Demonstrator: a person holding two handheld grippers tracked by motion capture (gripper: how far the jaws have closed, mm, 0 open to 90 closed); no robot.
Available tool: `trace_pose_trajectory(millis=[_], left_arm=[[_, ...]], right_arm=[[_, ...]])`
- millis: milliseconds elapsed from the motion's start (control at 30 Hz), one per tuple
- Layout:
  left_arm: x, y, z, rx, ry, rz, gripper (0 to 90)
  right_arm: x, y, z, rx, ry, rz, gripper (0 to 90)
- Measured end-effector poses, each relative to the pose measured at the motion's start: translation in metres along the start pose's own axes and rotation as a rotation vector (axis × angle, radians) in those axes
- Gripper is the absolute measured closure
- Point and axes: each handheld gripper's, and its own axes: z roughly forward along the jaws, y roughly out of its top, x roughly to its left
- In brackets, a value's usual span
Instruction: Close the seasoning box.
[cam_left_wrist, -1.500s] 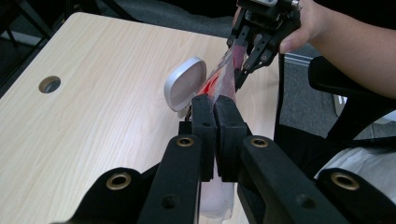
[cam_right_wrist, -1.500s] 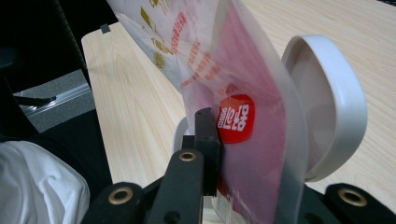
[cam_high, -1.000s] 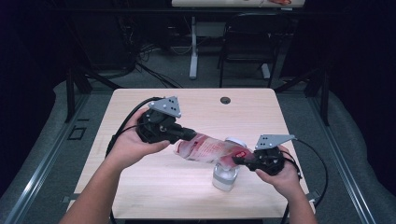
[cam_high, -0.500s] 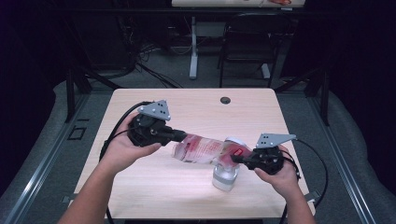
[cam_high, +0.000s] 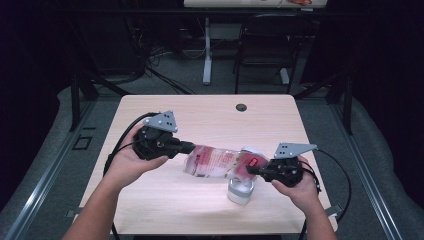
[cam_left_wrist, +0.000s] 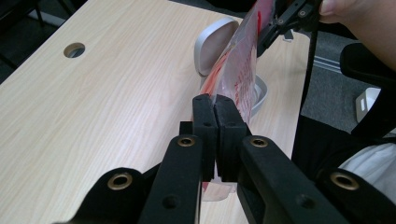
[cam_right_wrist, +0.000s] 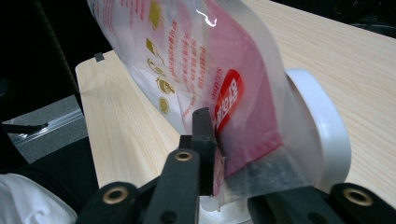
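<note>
Pouch-holding is what I am watching, and I am working down from the biggest thing. I am looking at the light wooden table (cam_high: 150, 205), which is carrying everything and has a round cable hole (cam_high: 241, 107) near its far edge. Above its middle I am seeing the clear plastic pouch (cam_high: 220, 162), printed in red and white, which is hanging in the air, stretched almost level between my two tools and sagging a little toward the right. Its lower right part is sitting over the open mouth of a small clear container (cam_high: 241, 190) that is standing on the table close to the near edge; whether the pouch is touching that rim I cannot tell. In the left gripper view, the container's white hinged lid (cam_left_wrist: 215, 44) is standing up behind the pouch.

The left gripper (cam_high: 186, 147) is clamping the pouch's left end, and in its own view its pads (cam_left_wrist: 204, 121) are pressing together with the film pinched between them. The right gripper (cam_high: 250, 170) is pinching the pouch's right end just beside the red label patch (cam_right_wrist: 227, 105); its jaws have just been closing a little on the film, which is caught between them.
</note>
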Motion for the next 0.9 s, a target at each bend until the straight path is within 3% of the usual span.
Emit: trace_pose_trajectory(millis=[367,900], left_arm=[[0.003,-0.012,0.000,-0.014,-0.006,-0.024,88.1],[0.006,-0.033,0.003,-0.031,-0.019,-0.052,87.5]], right_arm=[[0.003,0.001,0.001,-0.011,0.003,-0.015,89.0],[0.005,0.003,0.002,-0.059,0.014,0.010,89.5]])
